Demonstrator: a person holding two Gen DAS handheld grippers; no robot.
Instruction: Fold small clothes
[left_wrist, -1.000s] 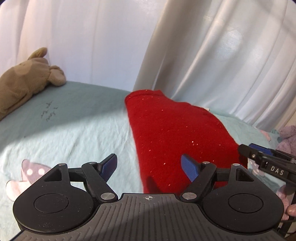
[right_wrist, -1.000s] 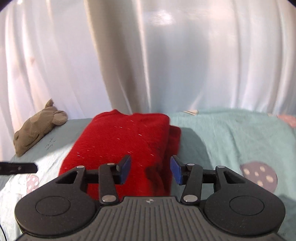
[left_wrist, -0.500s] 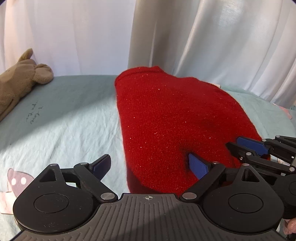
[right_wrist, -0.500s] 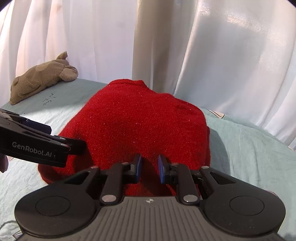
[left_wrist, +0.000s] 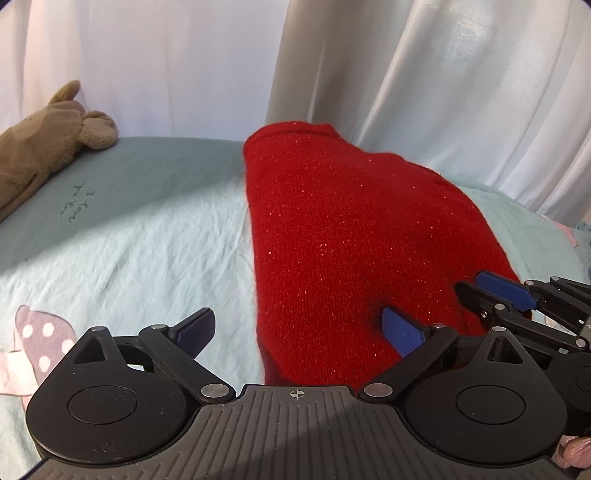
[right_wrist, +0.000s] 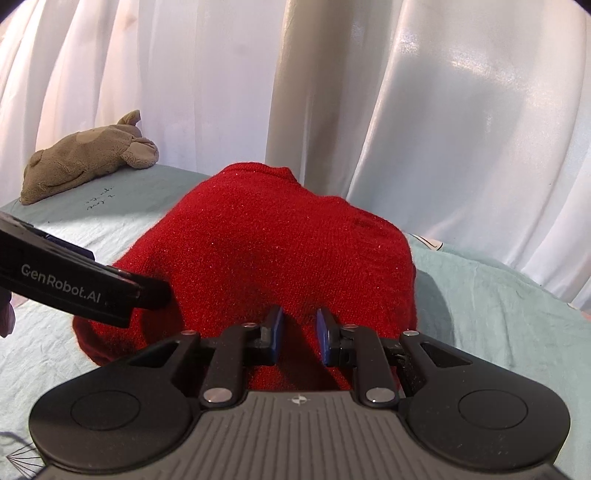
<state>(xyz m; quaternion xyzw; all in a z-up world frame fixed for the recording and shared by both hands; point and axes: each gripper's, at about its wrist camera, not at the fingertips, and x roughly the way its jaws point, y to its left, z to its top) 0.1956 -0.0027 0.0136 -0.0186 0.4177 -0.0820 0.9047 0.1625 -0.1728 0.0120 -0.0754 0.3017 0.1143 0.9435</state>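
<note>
We see a red knit sweater (left_wrist: 354, 236), flecked with glitter, lying folded into a thick oblong on the bed (left_wrist: 140, 229), its far end near the white curtain (left_wrist: 424, 74). The sheet is pale green, creased, with dotted pink patches and a handwritten mark. A brown plush toy (left_wrist: 40, 147) lies at the far left edge, well apart from the sweater. Left tongs (left_wrist: 299, 328): open wide, having just been opening, straddling the sweater's near left edge; one pad over the sheet, one over the knit. Right tongs (right_wrist: 298, 332): narrowed to a small gap after closing; we cannot tell whether they pinch the knit. No containers visible.
</note>
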